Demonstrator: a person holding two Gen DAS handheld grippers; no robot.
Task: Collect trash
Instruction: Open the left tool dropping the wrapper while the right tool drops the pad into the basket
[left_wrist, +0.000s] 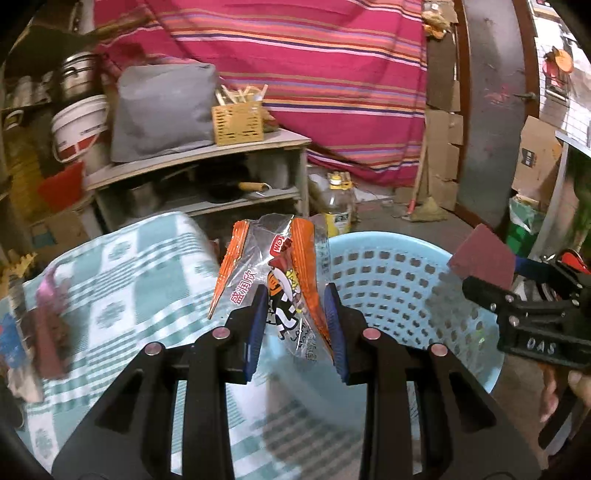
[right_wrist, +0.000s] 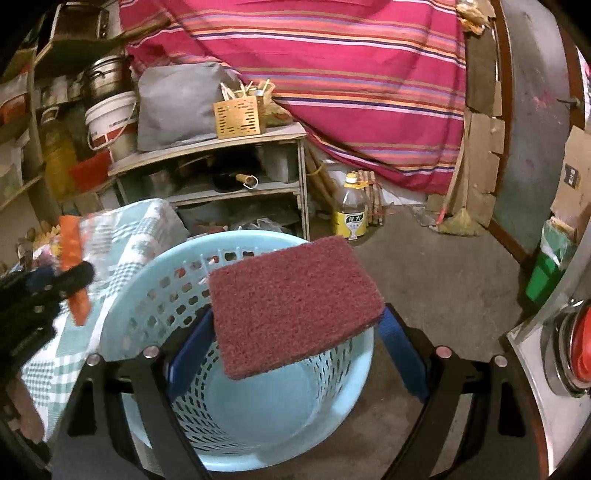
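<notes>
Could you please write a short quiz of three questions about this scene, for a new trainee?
1. True or false: the left hand-held gripper is closed on an orange snack wrapper.
2. What does the right hand-held gripper hold?
A. a bottle
B. a maroon scouring pad
C. a spoon
3. Fill in: the right hand-held gripper's load is over the light blue ____, which looks empty.

Key: 1 true; 2 B; 3 basket.
</notes>
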